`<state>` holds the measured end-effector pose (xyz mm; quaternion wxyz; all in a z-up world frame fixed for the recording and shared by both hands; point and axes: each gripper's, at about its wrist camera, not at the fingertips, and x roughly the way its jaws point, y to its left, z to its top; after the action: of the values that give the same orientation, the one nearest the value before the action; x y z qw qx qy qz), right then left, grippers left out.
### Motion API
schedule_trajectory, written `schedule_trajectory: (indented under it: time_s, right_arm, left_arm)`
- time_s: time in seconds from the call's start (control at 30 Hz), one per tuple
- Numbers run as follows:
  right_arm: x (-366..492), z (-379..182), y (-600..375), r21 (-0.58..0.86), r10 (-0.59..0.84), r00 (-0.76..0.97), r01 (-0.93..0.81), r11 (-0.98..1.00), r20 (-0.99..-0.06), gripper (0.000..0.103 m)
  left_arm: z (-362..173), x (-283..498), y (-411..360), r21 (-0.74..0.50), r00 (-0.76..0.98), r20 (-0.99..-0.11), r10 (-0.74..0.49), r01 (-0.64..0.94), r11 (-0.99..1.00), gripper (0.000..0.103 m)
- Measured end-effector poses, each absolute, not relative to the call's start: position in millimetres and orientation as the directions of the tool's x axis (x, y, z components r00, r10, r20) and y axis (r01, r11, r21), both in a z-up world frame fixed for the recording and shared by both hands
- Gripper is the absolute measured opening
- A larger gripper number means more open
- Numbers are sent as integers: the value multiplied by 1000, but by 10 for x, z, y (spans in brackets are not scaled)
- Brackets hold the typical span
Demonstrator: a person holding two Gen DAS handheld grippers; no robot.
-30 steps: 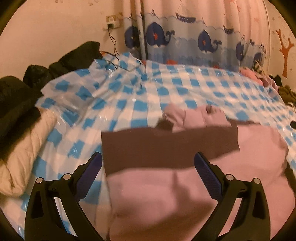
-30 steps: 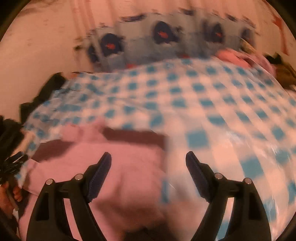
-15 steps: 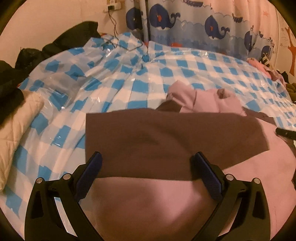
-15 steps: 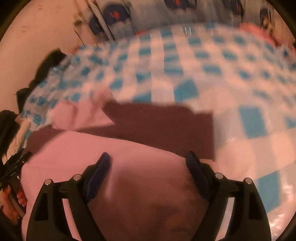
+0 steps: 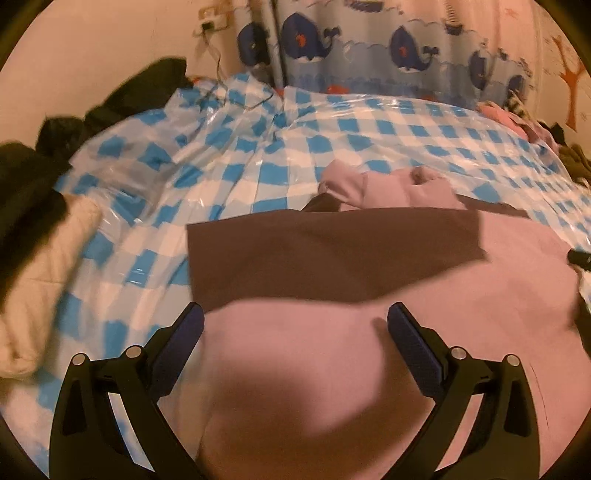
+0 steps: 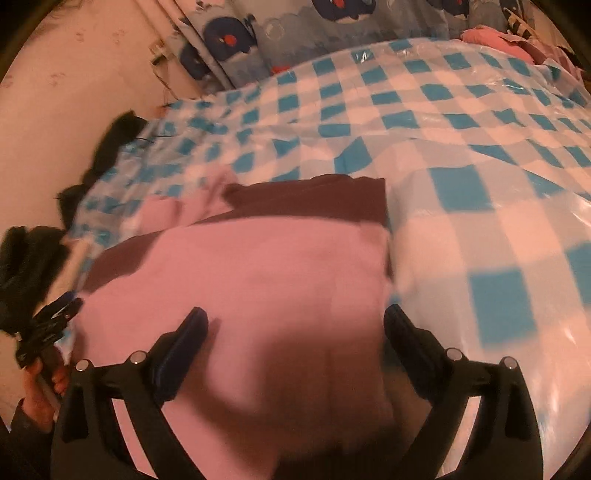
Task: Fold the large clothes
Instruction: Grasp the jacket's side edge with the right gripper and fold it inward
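A large pink garment (image 5: 332, 369) with a dark brown panel (image 5: 325, 254) lies partly folded on a bed covered by a blue and white checked plastic sheet (image 5: 369, 122). Its pink hood or collar (image 5: 388, 184) bunches at the far side. My left gripper (image 5: 295, 325) is open and empty just above the pink cloth. My right gripper (image 6: 295, 325) is open and empty over the same garment (image 6: 258, 280), whose brown panel (image 6: 314, 195) shows at its far edge. The left gripper (image 6: 48, 325) and the hand holding it show at the left edge of the right wrist view.
A cream quilted blanket (image 5: 33, 288) and dark clothes (image 5: 33, 177) lie at the bed's left. More clothes (image 5: 517, 118) pile at the far right. A whale-print curtain (image 5: 369, 48) hangs behind the bed. A wall socket with cable (image 5: 210, 26) is at the back left.
The garment's near part now lies folded up over the brown panel, so less brown shows. Both grippers stay open and have drawn back slightly toward the near edge.
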<state>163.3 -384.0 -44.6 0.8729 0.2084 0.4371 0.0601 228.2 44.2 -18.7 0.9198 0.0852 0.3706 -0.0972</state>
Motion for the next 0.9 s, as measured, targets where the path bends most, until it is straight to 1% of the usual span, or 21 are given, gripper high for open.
schedule_trajectory:
  time_s: [0.1, 0.17, 0.23, 0.33, 0.47, 0.63, 0.7, 0.77, 0.9]
  right_arm:
    - [1107, -317, -3969, 478, 343, 593, 80, 875, -728, 92]
    - [761, -277, -4079, 532, 390, 573, 96, 841, -721, 92]
    - [405, -244, -4178, 581, 434, 559, 109, 806, -707, 92]
    - [-146, -171, -4295, 641, 493, 540, 117, 759, -682, 93]
    - [-780, -114, -4384, 660, 516, 516, 133, 740, -683, 93]
    - [-1315, -270, -4441, 721, 580, 488, 164, 673, -652, 93]
    - [-1423, -355, -4459, 745, 603, 480, 181, 642, -637, 93]
    - [-1549, -437, -4441, 773, 633, 475, 182, 608, -611, 93]
    - [-1668, -578, -4370, 802, 670, 459, 190, 566, -583, 93]
  left_arm:
    - [-19, 1862, 457, 97, 696, -703, -146, 297, 950, 96]
    - [40, 1609, 479, 83, 667, -723, -181, 343, 936, 96]
    - [84, 1304, 558, 19, 605, -755, -253, 406, 914, 96]
    - [137, 839, 767, -93, 525, -781, -339, 438, 894, 96]
    - [104, 371, 1198, -163, 488, -799, -350, 385, 908, 96]
    - [-18, 17, 1674, -185, 479, -822, -308, 287, 940, 96]
    - [-43, -112, 1797, -149, 493, -831, -258, 249, 957, 96]
    - [-23, -275, 1817, -33, 536, -831, -149, 220, 975, 96]
    - [138, -533, 1678, 105, 606, -792, -73, 253, 962, 96]
